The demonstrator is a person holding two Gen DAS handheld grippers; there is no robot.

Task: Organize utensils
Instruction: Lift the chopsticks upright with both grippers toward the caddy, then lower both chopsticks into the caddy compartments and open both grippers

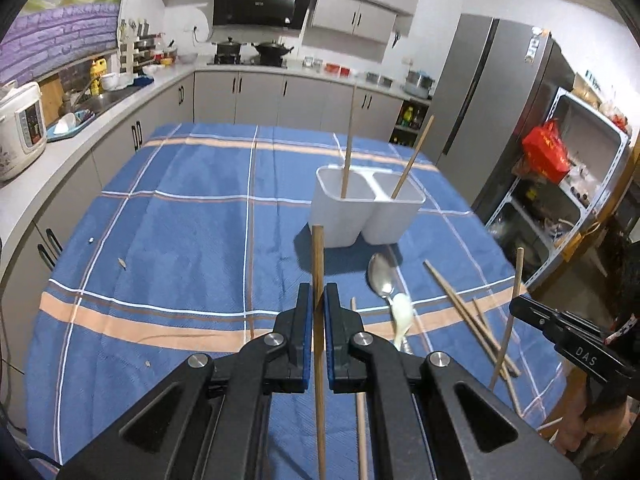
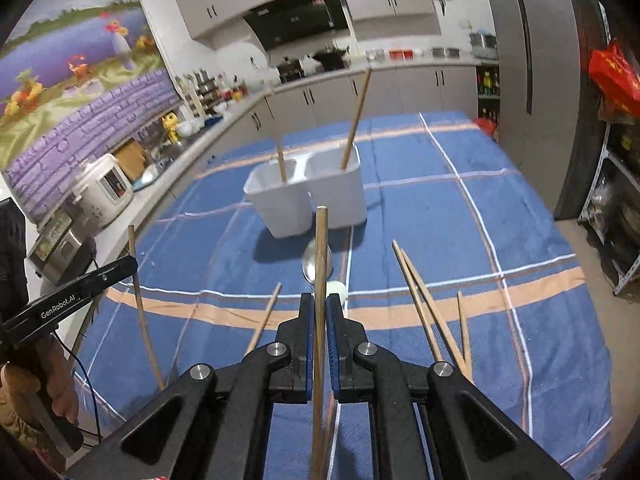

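A white two-compartment holder (image 1: 352,216) (image 2: 296,200) stands on the blue checked tablecloth, one wooden chopstick upright in each compartment. My left gripper (image 1: 318,300) is shut on a wooden chopstick (image 1: 318,256), held upright above the cloth in front of the holder. My right gripper (image 2: 320,308) is shut on another wooden chopstick (image 2: 321,240), also upright. A metal spoon (image 1: 382,276) (image 2: 310,264) and a white ceramic spoon (image 1: 402,316) (image 2: 338,290) lie on the cloth near the holder. Several loose chopsticks (image 1: 464,304) (image 2: 424,304) lie to the right.
The right gripper shows at the right edge of the left wrist view (image 1: 568,340), the left gripper at the left edge of the right wrist view (image 2: 72,300). A counter with a rice cooker (image 1: 20,128) runs along the left. A fridge (image 1: 492,100) and a shelf stand to the right.
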